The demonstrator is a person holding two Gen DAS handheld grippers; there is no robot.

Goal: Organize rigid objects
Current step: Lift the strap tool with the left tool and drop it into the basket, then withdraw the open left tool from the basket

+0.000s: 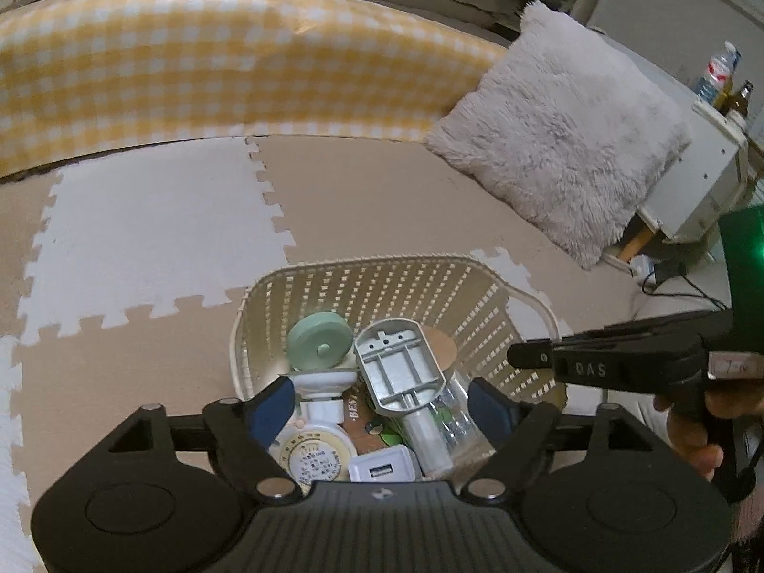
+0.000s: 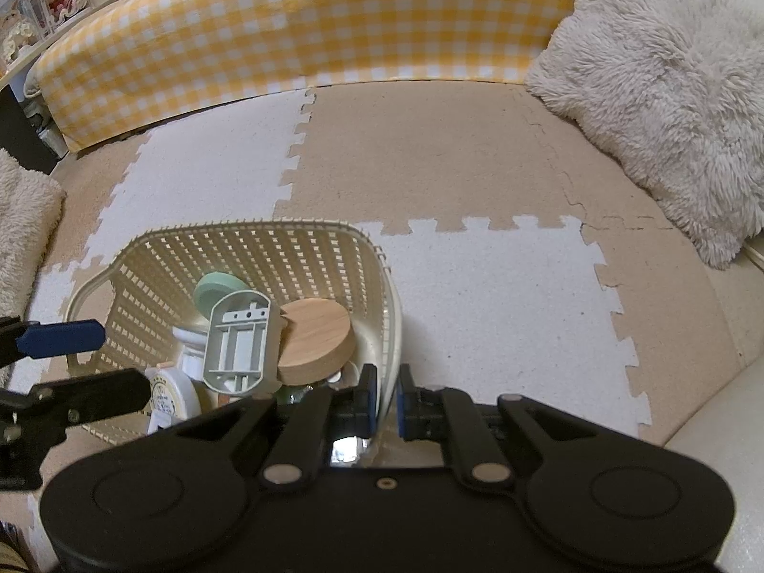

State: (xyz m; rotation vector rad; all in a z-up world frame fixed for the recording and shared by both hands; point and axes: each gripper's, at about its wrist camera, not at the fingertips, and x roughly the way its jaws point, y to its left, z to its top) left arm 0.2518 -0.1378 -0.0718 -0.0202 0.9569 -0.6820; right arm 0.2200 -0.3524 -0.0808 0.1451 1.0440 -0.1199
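A cream slotted basket (image 1: 415,281) (image 2: 248,248) stands on the foam mat, filled with rigid items: a green disc (image 1: 317,339) (image 2: 215,289), a grey plastic shell (image 1: 398,365) (image 2: 236,346), a round wooden lid (image 2: 317,339), a white dial object (image 1: 313,461), a white charger (image 1: 379,468). My left gripper (image 1: 382,406) is open and empty, hovering over the basket's contents. My right gripper (image 2: 387,396) is shut on the basket's right wall, one finger inside and one outside. It also shows from the side in the left wrist view (image 1: 597,358).
A yellow checked cushion wall (image 1: 215,71) (image 2: 286,33) borders the back of the mat. A fluffy pillow (image 1: 558,129) (image 2: 668,95) leans at the right. A white cabinet with bottles (image 1: 716,143) stands far right. Beige and white foam tiles (image 2: 477,296) surround the basket.
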